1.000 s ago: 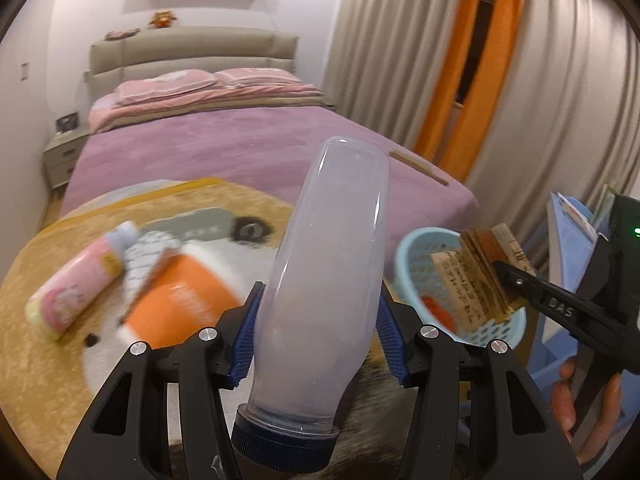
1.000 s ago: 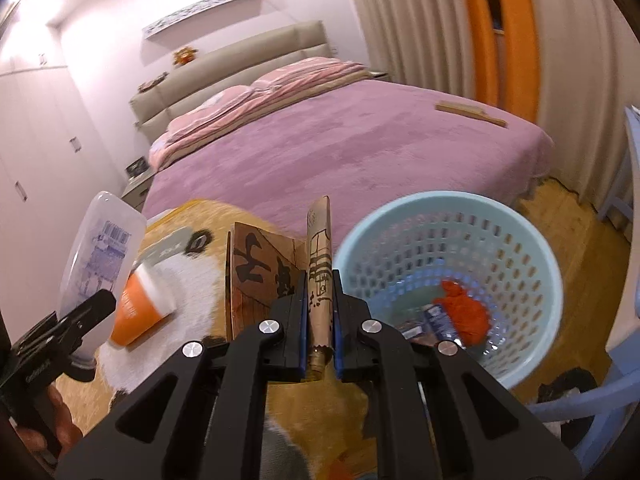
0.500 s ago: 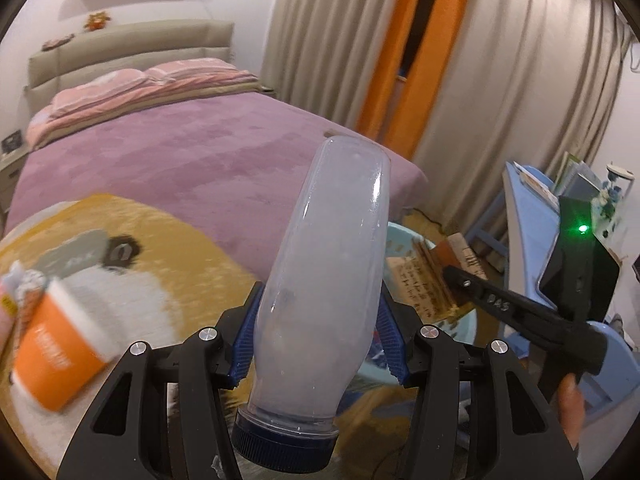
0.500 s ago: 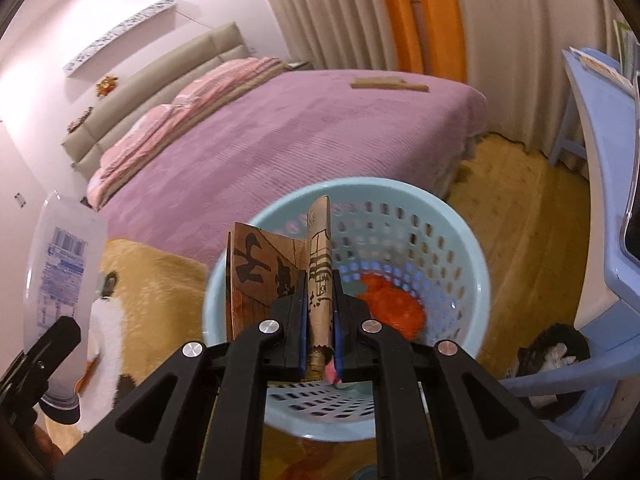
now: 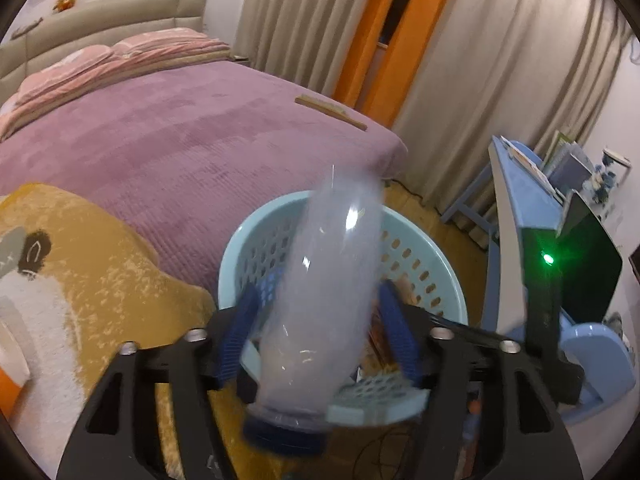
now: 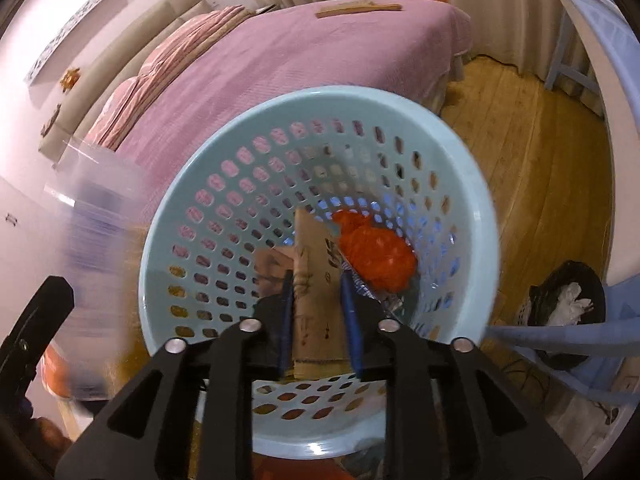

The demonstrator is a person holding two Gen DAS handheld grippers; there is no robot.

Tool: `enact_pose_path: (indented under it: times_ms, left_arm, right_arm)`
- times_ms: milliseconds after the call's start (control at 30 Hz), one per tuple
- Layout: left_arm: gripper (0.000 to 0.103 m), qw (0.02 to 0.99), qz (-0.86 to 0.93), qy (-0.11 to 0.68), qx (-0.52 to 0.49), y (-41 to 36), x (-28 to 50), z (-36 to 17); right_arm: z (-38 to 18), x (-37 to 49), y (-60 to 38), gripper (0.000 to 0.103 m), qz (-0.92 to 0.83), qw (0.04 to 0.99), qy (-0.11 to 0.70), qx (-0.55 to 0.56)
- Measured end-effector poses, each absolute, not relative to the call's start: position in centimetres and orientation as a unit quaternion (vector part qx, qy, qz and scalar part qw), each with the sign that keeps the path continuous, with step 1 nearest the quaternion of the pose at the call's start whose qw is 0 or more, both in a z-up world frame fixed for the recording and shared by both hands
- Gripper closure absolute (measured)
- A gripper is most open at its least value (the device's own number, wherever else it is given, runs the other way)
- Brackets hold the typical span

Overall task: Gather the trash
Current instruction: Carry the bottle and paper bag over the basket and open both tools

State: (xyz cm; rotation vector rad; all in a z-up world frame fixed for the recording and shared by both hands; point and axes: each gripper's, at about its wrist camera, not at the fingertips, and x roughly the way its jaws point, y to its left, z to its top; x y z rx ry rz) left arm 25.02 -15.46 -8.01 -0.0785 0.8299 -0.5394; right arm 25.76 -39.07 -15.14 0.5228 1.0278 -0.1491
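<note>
We have the clear plastic bottle neck-down over the near rim of the pale blue basket, so that it can fall in with the other trash. It sits blurred between the blue pads of the left tool, whose jaws have just been opening; the pads stand clear of its sides, so we judge it released and slipping.

The folded brown cardboard piece hangs inside the basket, beside a crumpled orange wrapper on the bottom. The right tool points down into the basket for the same drop. Its jaws have just been opening too, to a narrow gap, with the cardboard between them and the pads no longer pinching it.

The basket stands on the wooden floor at the foot of the purple bed, beside the yellow rug.
</note>
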Motion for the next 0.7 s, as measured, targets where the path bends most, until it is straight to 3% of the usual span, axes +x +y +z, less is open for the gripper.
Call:
enact_pose_path:
  times_ms: [33,100,167,700]
  left_arm:
    - [0.035,0.878,-0.258,0.4,-0.041,-15.3,25.1,-8.2]
    - [0.035,0.876,-0.258,0.404,-0.046,-15.2,25.2,-8.4]
    - [0.031,0.877,-0.257,0.404,-0.051,-14.8,24.9,-8.5]
    - [0.027,0.903,-0.247,0.343,-0.073,-9.6,20.4,-3.9]
  right_arm:
    - [-14.9,25.5,-39.3,0.077,-0.075,0.839,0.482,0.242]
    - [-14.3,25.1,-39.6,0.06,-0.078,0.843,0.475,0.239]
    - [-13.7,24.7,-39.8,0.052,-0.086,0.848,0.465,0.238]
    - [-7.8,22.8,-33.5,0.052,-0.038,0.887,0.423,0.181]
